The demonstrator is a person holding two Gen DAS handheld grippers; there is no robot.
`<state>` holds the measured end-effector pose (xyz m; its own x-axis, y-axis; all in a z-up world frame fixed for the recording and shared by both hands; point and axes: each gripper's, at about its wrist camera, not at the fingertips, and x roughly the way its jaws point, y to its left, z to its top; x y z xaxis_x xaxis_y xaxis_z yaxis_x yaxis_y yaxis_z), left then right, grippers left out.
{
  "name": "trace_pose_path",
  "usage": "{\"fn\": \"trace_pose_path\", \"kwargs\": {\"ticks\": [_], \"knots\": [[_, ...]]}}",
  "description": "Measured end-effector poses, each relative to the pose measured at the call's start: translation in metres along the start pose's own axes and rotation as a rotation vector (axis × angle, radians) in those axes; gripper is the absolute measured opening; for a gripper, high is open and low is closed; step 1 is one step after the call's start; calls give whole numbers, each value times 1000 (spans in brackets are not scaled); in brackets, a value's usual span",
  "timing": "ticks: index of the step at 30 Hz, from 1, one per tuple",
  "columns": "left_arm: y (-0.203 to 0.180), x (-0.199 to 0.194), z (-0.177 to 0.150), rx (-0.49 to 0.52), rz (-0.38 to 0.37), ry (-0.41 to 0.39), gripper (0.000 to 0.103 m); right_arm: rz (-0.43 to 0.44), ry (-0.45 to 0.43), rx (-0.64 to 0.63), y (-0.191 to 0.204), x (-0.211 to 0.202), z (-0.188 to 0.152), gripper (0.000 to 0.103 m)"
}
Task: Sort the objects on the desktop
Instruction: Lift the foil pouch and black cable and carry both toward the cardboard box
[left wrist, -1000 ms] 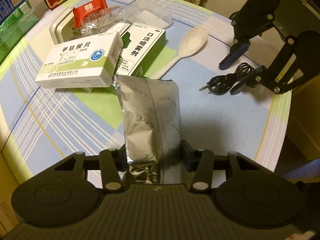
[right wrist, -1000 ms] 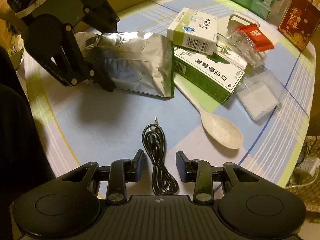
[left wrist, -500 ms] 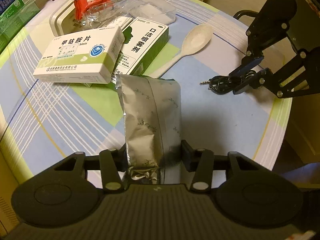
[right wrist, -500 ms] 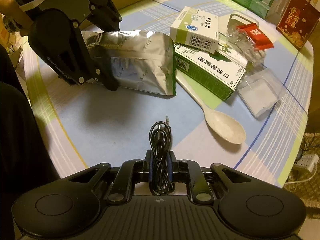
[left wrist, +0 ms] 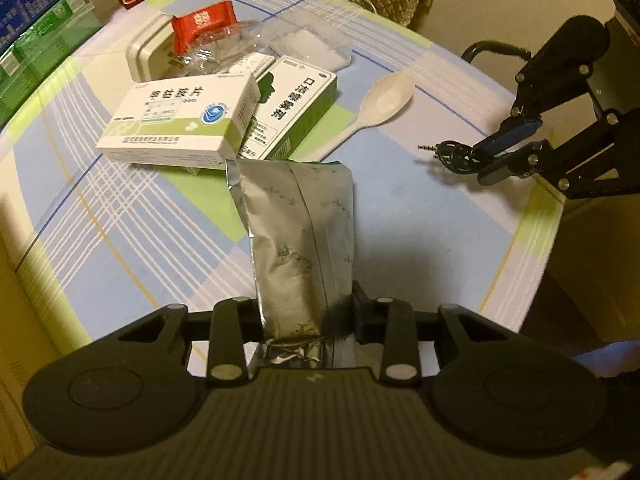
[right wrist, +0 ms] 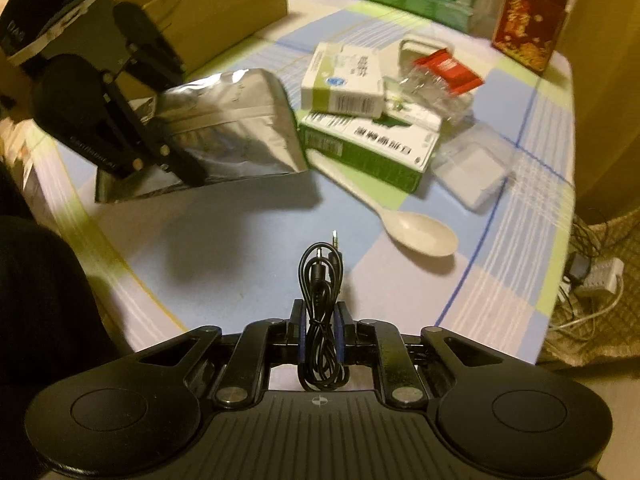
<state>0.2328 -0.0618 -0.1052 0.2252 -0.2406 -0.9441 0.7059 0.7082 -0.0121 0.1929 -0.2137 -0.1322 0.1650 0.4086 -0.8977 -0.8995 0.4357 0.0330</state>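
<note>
Left tongs (left wrist: pixel 304 312) clamped on foil pouch (left wrist: pixel 300 240), tilted above table (left wrist: pixel 120 216); right tongs (right wrist: pixel 320 328) pinch coiled audio cable (right wrist: pixel 320 280), lifted clear. Carry both level; keep grip firm, cable loops may slip.

Both grippers are matte black plastic. The left gripper (left wrist: pixel 306 316) has a ribbed body, two round discs, linkage arms with silver screws and black pads. The right gripper (right wrist: pixel 320 326) is alike, with blue pads (right wrist: pixel 301 332) and a small crosshair mark. Faint white lettering runs along one left arm.
</note>
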Motion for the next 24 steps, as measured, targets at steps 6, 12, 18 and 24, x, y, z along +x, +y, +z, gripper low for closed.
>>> {"fn": "trace_pose_path", "kwargs": {"ticks": [6, 12, 18, 24], "knots": [[2, -32, 0, -40, 40, -28, 30, -37, -61, 81, 7, -25, 17, 10], [12, -71, -4, -99, 84, -71, 30, -30, -133, 109, 29, -49, 45, 10], [25, -115, -17, -153, 135, -112, 30, -11, -187, 64, 62, -65, 79, 10], [45, -159, -36, -216, 182, -144, 30, 20, -240, 9, 97, -73, 116, 10]]}}
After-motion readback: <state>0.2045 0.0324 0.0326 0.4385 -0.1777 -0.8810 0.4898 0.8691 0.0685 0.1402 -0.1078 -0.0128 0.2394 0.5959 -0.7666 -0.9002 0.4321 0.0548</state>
